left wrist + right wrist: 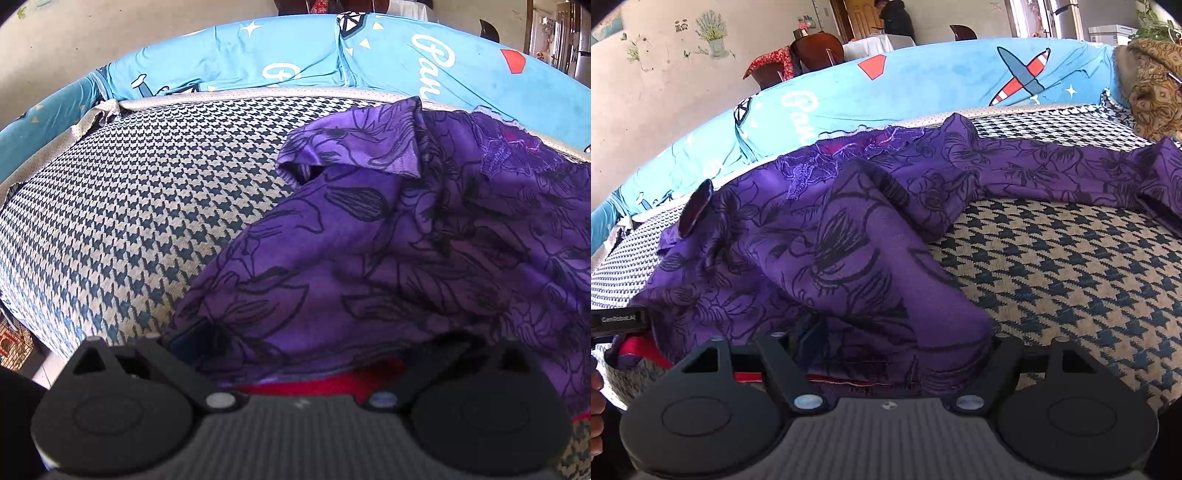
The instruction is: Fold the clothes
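A houndstooth sofa seat (pixel 129 206) bears the purple floral garment (pixel 820 229) – its hem drapes over my left gripper (pixel 299 354) and right gripper (pixel 886 350), hiding my fingertips; grip unclear.

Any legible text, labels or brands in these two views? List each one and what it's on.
"GenRobot.AI": black label at the right view's left edge, apparently the left gripper.
"Pan", cut off by the purple garment: white script on the blue cover.
Second white script word on the cover: partly hidden, unreadable.
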### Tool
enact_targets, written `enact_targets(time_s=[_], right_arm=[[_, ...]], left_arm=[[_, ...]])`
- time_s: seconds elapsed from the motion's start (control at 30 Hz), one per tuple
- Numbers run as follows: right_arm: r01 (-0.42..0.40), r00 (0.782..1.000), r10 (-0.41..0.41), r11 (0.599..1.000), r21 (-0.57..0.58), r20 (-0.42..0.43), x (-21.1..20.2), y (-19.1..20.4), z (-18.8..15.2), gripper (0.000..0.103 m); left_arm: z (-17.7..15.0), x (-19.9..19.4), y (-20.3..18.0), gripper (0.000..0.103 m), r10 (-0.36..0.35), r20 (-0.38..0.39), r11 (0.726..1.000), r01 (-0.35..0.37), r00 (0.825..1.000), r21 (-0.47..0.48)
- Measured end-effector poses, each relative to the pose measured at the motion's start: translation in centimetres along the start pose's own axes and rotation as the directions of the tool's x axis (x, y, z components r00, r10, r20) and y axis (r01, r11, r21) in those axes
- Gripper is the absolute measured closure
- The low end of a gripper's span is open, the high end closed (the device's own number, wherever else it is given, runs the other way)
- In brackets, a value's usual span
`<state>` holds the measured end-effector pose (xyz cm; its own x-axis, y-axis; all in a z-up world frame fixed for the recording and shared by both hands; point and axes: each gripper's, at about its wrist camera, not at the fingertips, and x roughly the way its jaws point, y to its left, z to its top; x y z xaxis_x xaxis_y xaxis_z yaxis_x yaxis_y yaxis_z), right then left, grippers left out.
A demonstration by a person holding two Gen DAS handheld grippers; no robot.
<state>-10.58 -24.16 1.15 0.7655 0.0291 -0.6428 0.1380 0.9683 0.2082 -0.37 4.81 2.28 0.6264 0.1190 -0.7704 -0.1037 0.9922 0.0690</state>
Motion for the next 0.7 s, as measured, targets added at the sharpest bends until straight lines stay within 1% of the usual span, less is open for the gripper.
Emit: enact_targets(time_s=[0.07, 0.17, 0.3, 0.47, 0.6, 0.63, 0.67, 0.7], right_arm=[[0.002, 1.0, -0.002, 1.0, -0.011, 0.0, 0.4, 0.3, -0.1, 0.017], [0.007, 1.0, -0.007, 0.999, -0.04, -0.005, 0.8, 0.9, -0.3, 0.009], [0.034, 0.999, -0.034, 0.997, -0.066, -0.008, 1.2, 1.6, -0.5, 0.007], [0.052, 0.998, -0.053, 0.996, -0.07, -0.017, 1.7, 2.2, -0.5, 0.001], [0.063, 0.998, -0.065, 0.995, -0.075, -0.017, 1.8, 2.6, -0.6, 0.001], [0.063, 0.998, -0.065, 0.995, -0.075, -0.015, 1.7, 2.7, -0.6, 0.004], [0.063, 0.998, -0.064, 0.995, -0.074, -0.014, 1.7, 2.8, -0.6, 0.013], [0.058, 0.998, -0.059, 0.995, -0.075, -0.006, 1.5, 2.9, -0.6, 0.019]], left_arm=[[0.0, 0.0, -0.1, 0.0, -0.005, -0.001, 1.0, 0.005, 1.0, 0.005], [0.0, 0.0, -0.1, 0.0, -0.011, -0.002, 1.0, 0.011, 1.0, 0.013], [-0.3, -0.1, -0.4, 0.0, -0.022, 0.0, 0.999, 0.022, 1.0, 0.025], [-0.4, -0.3, -0.7, 0.0, -0.037, 0.005, 0.999, 0.037, 0.999, 0.031], [-0.5, -0.5, -0.6, 0.0, -0.052, 0.01, 0.998, 0.051, 0.999, 0.026], [-0.5, -0.5, -0.6, 0.0, -0.056, 0.011, 0.998, 0.056, 0.998, 0.024], [-0.5, -0.6, -0.6, 0.0, -0.061, 0.013, 0.998, 0.06, 0.998, 0.022], [-0.5, -0.7, -0.5, 0.0, -0.065, 0.014, 0.998, 0.065, 0.998, 0.021]])
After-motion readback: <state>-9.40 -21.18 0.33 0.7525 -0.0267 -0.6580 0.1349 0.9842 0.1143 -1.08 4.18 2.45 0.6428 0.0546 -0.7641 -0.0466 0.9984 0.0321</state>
